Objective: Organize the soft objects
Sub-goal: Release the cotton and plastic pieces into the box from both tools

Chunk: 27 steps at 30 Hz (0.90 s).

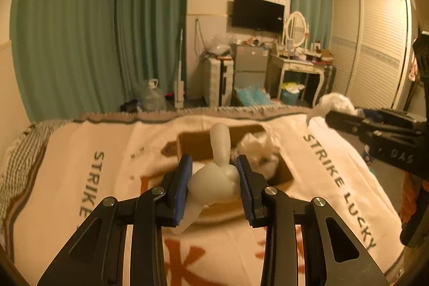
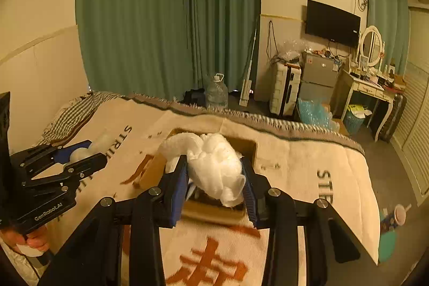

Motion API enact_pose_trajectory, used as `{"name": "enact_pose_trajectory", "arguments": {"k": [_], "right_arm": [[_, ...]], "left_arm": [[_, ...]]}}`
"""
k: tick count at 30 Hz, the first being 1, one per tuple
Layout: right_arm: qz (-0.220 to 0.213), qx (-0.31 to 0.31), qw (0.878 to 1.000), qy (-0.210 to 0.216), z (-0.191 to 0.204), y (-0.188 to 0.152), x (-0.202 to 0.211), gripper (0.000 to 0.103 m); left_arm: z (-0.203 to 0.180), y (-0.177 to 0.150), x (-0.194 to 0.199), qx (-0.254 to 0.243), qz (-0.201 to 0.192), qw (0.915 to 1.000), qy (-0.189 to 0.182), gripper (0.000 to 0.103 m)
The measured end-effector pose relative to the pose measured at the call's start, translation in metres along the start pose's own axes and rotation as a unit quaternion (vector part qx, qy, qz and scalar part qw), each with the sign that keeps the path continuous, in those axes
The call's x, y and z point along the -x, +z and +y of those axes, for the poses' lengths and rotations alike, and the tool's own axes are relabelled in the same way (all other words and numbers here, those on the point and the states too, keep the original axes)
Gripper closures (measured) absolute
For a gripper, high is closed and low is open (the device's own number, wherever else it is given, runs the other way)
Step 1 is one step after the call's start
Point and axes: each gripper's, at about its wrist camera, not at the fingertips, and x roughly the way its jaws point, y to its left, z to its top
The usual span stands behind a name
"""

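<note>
Through the left wrist camera I am seeing my left gripper (image 1: 214, 178) clamping a pale, smooth soft toy (image 1: 214, 178) between its blue pads (image 1: 183, 186), the toy's long neck-like part sticking up past the fingertips. It is hanging just above the near edge of a cardboard box (image 1: 195, 144) that is sitting on the cream blanket (image 1: 67, 178) printed with "STRIKE LUCKY". A fluffy white plush (image 1: 258, 152) is lying inside the box on its right side. At the right edge, the right gripper (image 1: 332, 117) is reaching in with a white crumpled thing at its tip.

Through the right wrist camera I am watching my right gripper (image 2: 215, 178) squeezing a white crinkly soft bundle (image 2: 214, 165) between its pads, holding it over the same box (image 2: 152, 170), whose far wall (image 2: 246, 146) is showing behind the bundle. At the left, the left gripper (image 2: 80, 157) is gripping the pale toy (image 2: 80, 153) over the blanket (image 2: 295, 160), beside the box.
</note>
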Motion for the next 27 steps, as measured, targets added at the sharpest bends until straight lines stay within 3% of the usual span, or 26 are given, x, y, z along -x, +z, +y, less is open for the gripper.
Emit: {"name": "enact_pose_trajectory", "arguments": {"k": [6, 14, 20, 23, 24, 25, 26, 27], "right_arm": [[0.026, -0.005, 1.000, -0.005, -0.015, 0.012, -0.078, 0.066], [0.048, -0.022, 0.998, 0.021, -0.035, 0.008, -0.169, 0.066], [0.043, -0.042, 0.997, 0.054, -0.041, 0.008, -0.206, 0.064], [0.044, -0.047, 0.996, 0.063, -0.041, 0.011, -0.213, 0.054], [0.043, -0.051, 0.996, 0.061, -0.041, 0.012, -0.213, 0.048], [0.041, -0.051, 0.996, 0.058, -0.040, 0.013, -0.211, 0.048], [0.041, -0.050, 0.996, 0.056, -0.038, 0.015, -0.209, 0.048], [0.038, -0.048, 0.997, 0.050, -0.038, 0.016, -0.204, 0.047]], "left_arm": [[0.009, 0.016, -0.062, -0.001, 0.004, 1.0000, 0.002, 0.070], [0.018, 0.006, -0.157, -0.010, 0.042, 0.9990, 0.010, 0.070], [0.019, 0.001, -0.177, -0.009, 0.049, 0.9987, -0.008, 0.069], [0.015, 0.000, -0.173, -0.003, 0.035, 0.9992, -0.018, 0.065], [0.013, 0.001, -0.172, -0.002, 0.036, 0.9992, -0.016, 0.056], [0.012, 0.002, -0.171, 0.000, 0.039, 0.9992, -0.013, 0.047], [0.011, 0.003, -0.168, 0.002, 0.041, 0.9991, -0.014, 0.032], [0.010, 0.005, -0.163, 0.006, 0.039, 0.9992, -0.013, 0.025]]}}
